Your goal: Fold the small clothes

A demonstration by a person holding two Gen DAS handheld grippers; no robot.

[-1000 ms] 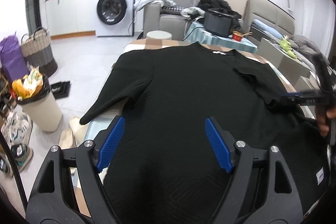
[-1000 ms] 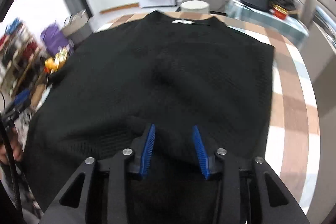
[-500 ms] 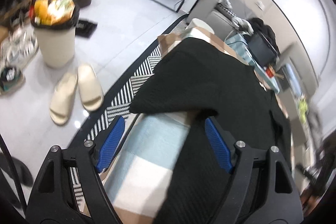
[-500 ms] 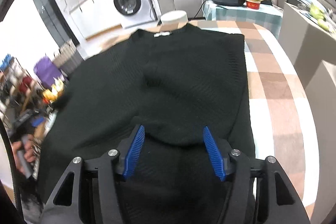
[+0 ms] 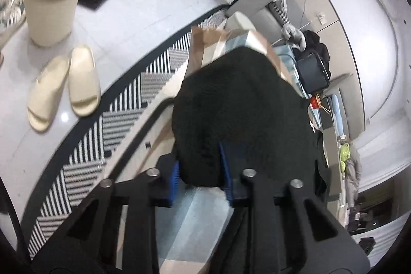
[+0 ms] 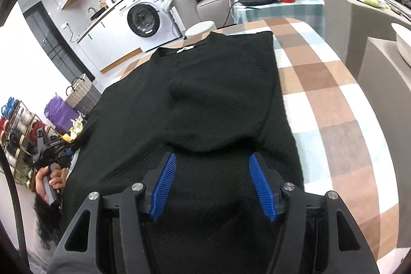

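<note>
Sleeve end of the black knitted sweater (image 5: 239,104) sits pinched in the left hand-held gripper (image 5: 199,177), whose jaws have just been closing, the sleeve running toward twelve o'clock, while the right hand-held gripper (image 6: 213,184) hovers open over the body.

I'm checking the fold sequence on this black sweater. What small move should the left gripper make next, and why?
Probably carry the sleeve inward over the sweater body. The left gripper has just been closing on the sleeve end, and the other sleeve already lies folded across.

Bin (image 5: 48,9) & slippers (image 5: 64,86) on floor, washer (image 6: 145,19) by wall.
</note>
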